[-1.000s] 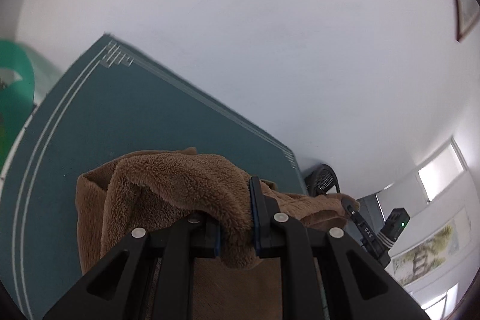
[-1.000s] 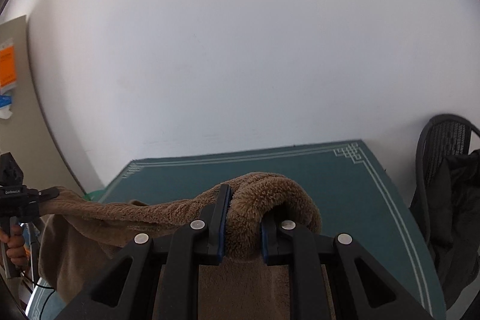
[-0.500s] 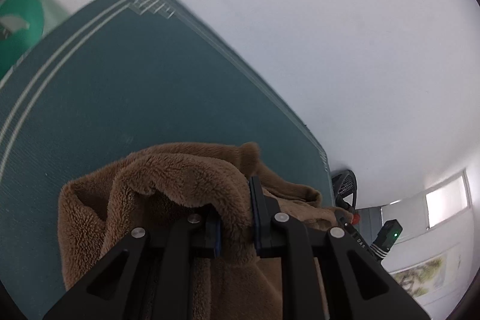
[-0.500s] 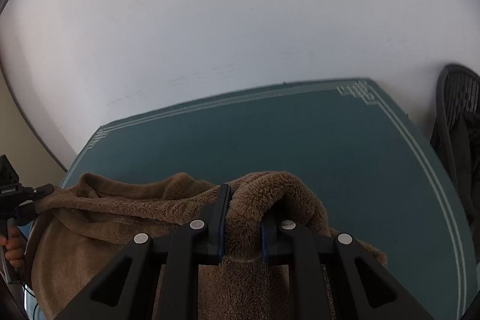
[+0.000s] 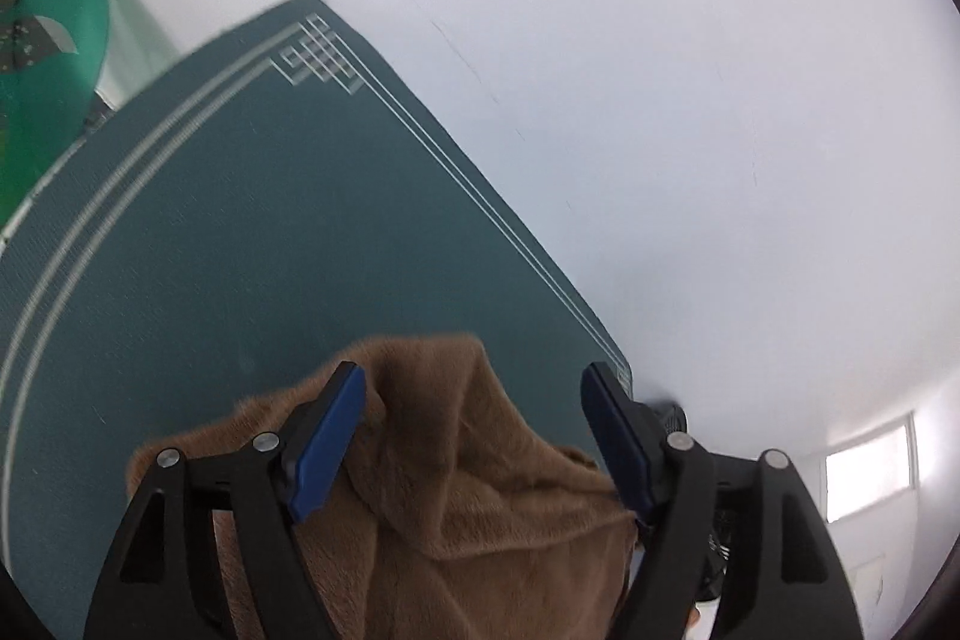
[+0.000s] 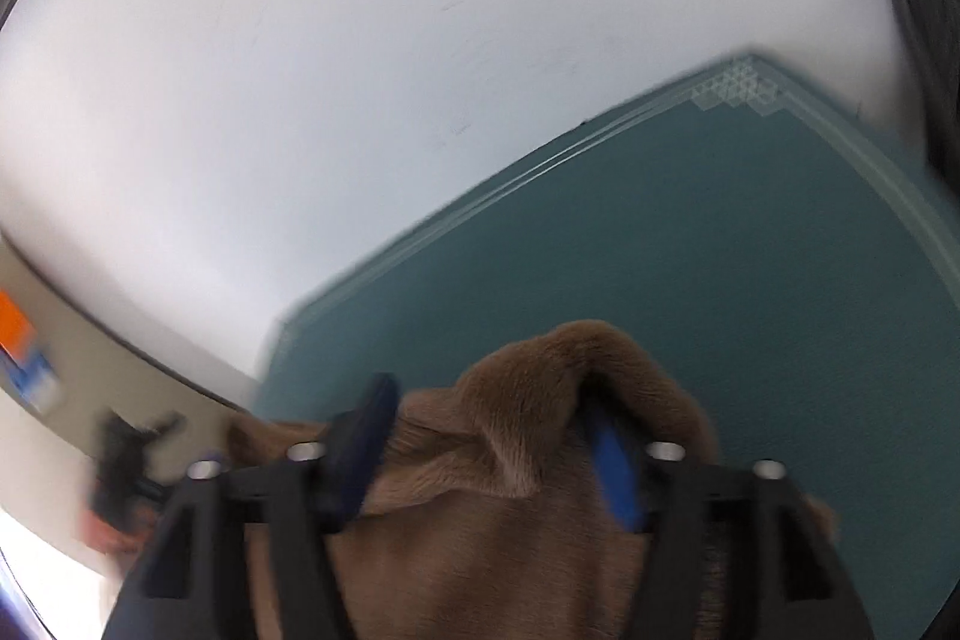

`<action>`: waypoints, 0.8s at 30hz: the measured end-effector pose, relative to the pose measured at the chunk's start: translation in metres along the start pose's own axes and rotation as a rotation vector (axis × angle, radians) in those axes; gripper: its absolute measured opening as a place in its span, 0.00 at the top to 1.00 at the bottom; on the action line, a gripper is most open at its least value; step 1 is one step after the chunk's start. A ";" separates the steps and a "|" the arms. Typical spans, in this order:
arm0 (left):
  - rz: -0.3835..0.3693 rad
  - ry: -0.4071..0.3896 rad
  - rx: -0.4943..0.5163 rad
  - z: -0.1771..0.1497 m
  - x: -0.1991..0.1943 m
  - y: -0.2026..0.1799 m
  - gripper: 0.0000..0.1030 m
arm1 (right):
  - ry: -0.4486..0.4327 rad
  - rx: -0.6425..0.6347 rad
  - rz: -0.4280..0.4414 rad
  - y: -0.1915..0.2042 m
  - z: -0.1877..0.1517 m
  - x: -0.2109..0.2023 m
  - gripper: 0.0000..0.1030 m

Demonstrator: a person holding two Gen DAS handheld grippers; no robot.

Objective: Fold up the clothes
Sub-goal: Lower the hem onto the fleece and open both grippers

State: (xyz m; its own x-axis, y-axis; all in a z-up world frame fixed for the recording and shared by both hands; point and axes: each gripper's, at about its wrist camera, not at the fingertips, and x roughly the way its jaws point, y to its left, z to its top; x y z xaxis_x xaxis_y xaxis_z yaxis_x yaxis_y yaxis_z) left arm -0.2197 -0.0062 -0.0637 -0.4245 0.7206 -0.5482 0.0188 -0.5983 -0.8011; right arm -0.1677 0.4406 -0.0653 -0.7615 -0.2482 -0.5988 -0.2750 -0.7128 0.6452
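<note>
Left gripper (image 5: 474,388): spread wide, jaws just opened, blue pads (image 5: 327,445) clear of the cloth. Between and below the fingers, a brown fleece garment (image 5: 480,490), rumpled, lying on the dark green tabletop (image 5: 240,232); one raised fold pointing ahead between the pads, touching neither so far as can be seen. Ahead of the gripper and to its left, bare tabletop with white border lines and a key-pattern corner ornament (image 5: 318,55). Beyond that edge, a plain white wall (image 5: 600,40). Far off to the left, something bright green (image 5: 42,58), cut by the frame. Low to the right, a lit window (image 5: 870,466).

Right gripper (image 6: 489,418): also spread, jaws just opened; view blurred. Same brown fleece garment (image 6: 498,550) under and between the fingers, a rounded hump of it rising ahead and draped over the tip of the right-hand finger, whose blue pad (image 6: 615,472) shows beneath; whether that pad touches the fleece cannot be told. Left-hand pad clear of the cloth's hump. Ahead and to the right, open tabletop (image 6: 720,250) with its pale border. Far right, a dark chair back (image 6: 930,40). Low to the left, a dark blurred shape, perhaps the other gripper, too smeared to tell.
</note>
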 end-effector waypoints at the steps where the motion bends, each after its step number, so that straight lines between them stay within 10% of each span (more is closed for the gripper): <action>1: 0.011 0.007 -0.008 0.000 0.001 0.003 0.24 | 0.007 0.040 0.025 -0.004 0.002 0.000 0.35; 9: 0.003 0.044 0.013 -0.017 -0.005 0.010 0.24 | 0.017 0.312 0.271 -0.041 0.004 -0.008 0.28; 18: -0.087 0.187 0.149 -0.040 0.010 -0.033 0.23 | -0.058 -0.124 -0.050 0.027 -0.022 -0.043 0.27; 24: -0.051 0.211 0.064 -0.032 0.036 -0.023 0.22 | 0.081 -0.405 -0.265 0.060 -0.045 -0.030 0.26</action>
State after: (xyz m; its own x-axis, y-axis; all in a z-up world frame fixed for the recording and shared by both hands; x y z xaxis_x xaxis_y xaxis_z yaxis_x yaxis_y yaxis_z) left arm -0.2066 0.0452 -0.0727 -0.2241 0.8040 -0.5508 -0.0580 -0.5752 -0.8160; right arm -0.1348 0.3757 -0.0306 -0.6437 -0.0624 -0.7627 -0.1909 -0.9521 0.2390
